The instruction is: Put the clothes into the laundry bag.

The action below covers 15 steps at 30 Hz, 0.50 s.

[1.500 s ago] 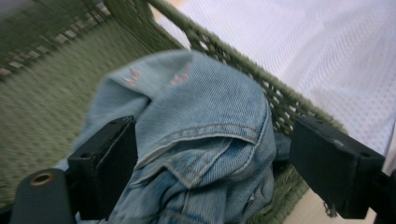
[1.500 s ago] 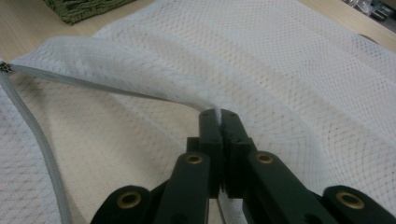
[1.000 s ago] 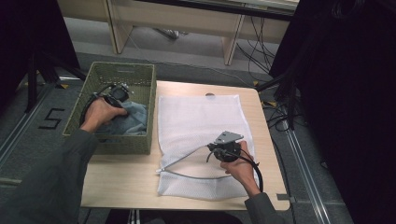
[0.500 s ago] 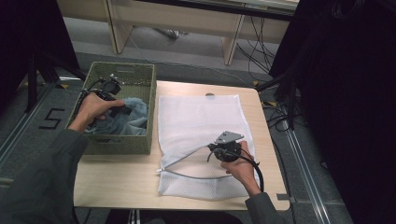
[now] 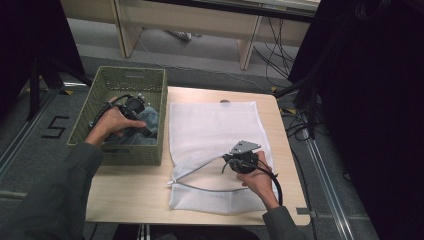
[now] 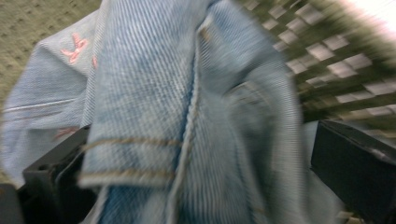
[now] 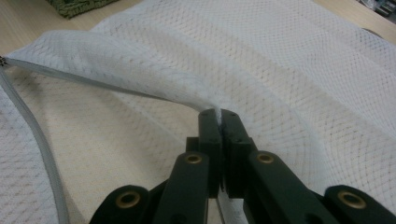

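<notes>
Light blue jeans [image 5: 148, 120] lie bunched in a green woven basket [image 5: 132, 75] at the table's left. My left gripper [image 5: 134, 106] reaches into the basket, right over them. Its jaws have just been opening and stand wide apart, with a fold of the jeans [image 6: 163, 93] hanging loose between them and draped over one jaw. A white mesh laundry bag [image 5: 210, 130] lies flat beside the basket. My right gripper [image 5: 231, 161] is shut on the bag's upper zip edge [image 7: 140, 88] and holds it raised, so the mouth gapes toward the basket.
The basket's weave [image 6: 336, 60] rises close behind the denim. The bag's lower zip edge [image 7: 28, 121] lies on the wooden table [image 5: 130, 195]. Black stands and cables crowd the floor to the right, and a desk frame stands beyond the table.
The left hand has shifted a little to the right inside the basket, and the bunched denim sits lower. The right gripper and the bag's lifted edge have stayed put.
</notes>
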Available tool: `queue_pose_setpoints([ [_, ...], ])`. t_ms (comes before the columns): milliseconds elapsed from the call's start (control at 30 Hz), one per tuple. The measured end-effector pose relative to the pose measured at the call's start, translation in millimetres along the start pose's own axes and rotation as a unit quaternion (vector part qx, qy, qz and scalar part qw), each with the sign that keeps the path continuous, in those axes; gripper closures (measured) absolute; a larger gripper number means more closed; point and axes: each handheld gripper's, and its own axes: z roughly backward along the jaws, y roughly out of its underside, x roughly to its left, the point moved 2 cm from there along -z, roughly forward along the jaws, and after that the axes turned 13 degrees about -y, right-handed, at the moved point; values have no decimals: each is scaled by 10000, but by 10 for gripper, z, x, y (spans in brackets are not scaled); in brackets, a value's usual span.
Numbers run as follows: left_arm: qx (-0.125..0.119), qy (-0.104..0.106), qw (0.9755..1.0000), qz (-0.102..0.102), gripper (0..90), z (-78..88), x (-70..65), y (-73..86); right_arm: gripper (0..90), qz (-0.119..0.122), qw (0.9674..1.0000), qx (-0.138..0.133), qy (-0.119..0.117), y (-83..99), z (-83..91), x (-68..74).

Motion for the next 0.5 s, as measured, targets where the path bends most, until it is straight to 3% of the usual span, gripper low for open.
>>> queue_pose_setpoints([
  [33, 244, -245, 9991, -228, 30, -105, 6, 20, 893, 4, 10000, -12, 4, 0, -1, 1],
  [100, 376, -303, 9988, -58, 0, -229, 29, 66, 894, 14, 10000, -43, 25, 1, -6, 4],
  [167, 490, -233, 9984, 155, 0, -375, 58, 144, 893, -6, 10000, -50, 17, 1, -3, 10],
  [200, 490, -233, 9984, 155, 0, -375, 58, 144, 893, -2, 10000, -57, 23, 0, -4, 9],
  [267, 595, -31, 9971, 470, 3, -509, 100, 259, 892, 4, 10000, -47, 4, 1, -6, 10],
  [300, 515, -87, 9979, 370, 56, -512, 136, 272, 892, 5, 10000, -46, 6, 3, -7, 11],
  [333, 509, -101, 9972, 536, 122, -480, 148, 273, 892, 11, 10000, -51, 9, 2, -7, 10],
  [367, 509, -101, 9972, 536, 212, -480, 148, 273, 892, 11, 10000, -51, 9, 2, -7, 10],
  [400, 442, -79, 9982, 389, 271, -430, 176, 275, 893, 22, 10000, -44, 32, 1, -11, 5],
  [500, 312, -55, 9986, 430, 439, -388, 186, 275, 894, -26, 10000, -40, 10, 8, -22, 24],
])
